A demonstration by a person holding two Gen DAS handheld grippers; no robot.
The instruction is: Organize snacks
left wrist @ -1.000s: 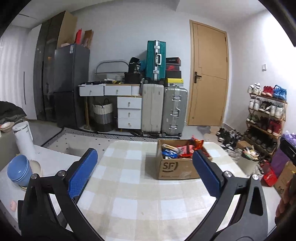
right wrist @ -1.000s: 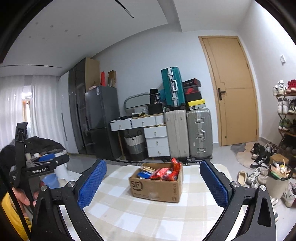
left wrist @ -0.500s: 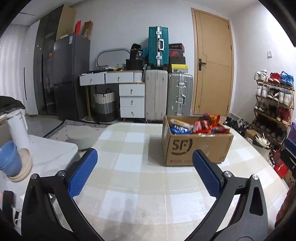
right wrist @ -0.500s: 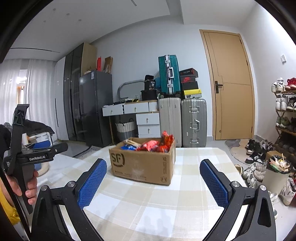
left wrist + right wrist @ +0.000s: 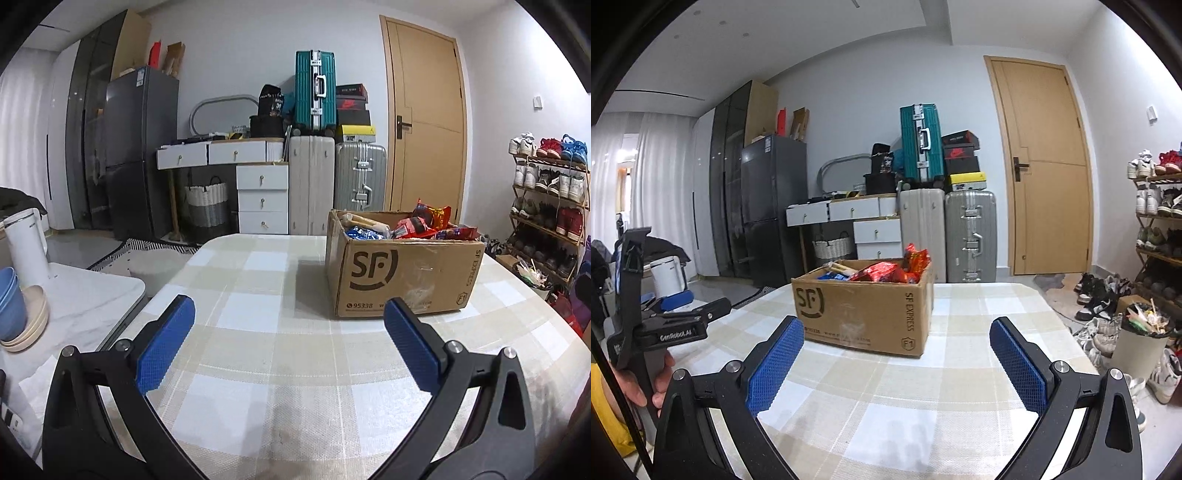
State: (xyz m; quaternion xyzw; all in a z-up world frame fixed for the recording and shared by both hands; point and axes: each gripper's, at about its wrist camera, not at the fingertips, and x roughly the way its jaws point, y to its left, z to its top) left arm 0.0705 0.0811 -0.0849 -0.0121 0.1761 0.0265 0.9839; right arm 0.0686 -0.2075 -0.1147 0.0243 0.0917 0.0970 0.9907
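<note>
On the checked tablecloth (image 5: 258, 332) ahead of me, the view is changing: over the last second both of my cameras are dropping lower and drawing nearer to the table, so the cardboard box (image 5: 402, 280) is now filling more of each picture. I am judging this as an approach toward the box, though I cannot tell whether the snacks are being taken out of it or have been put into it; the cloth around it is showing no loose packets either way. That box, printed with a large SF logo, is standing open-topped and upright near the far right of the table. Inside it, the snacks (image 5: 417, 225) are lying heaped: red and orange packets poking above the rim, a blue packet on the left side, and something pale and tube-shaped resting across the back corner. My left gripper (image 5: 288, 332) is hovering with its blue pads spread wide, pinching nothing. My right gripper (image 5: 897, 354) is likewise spread wide and empty, pointing at the box corner.
</note>
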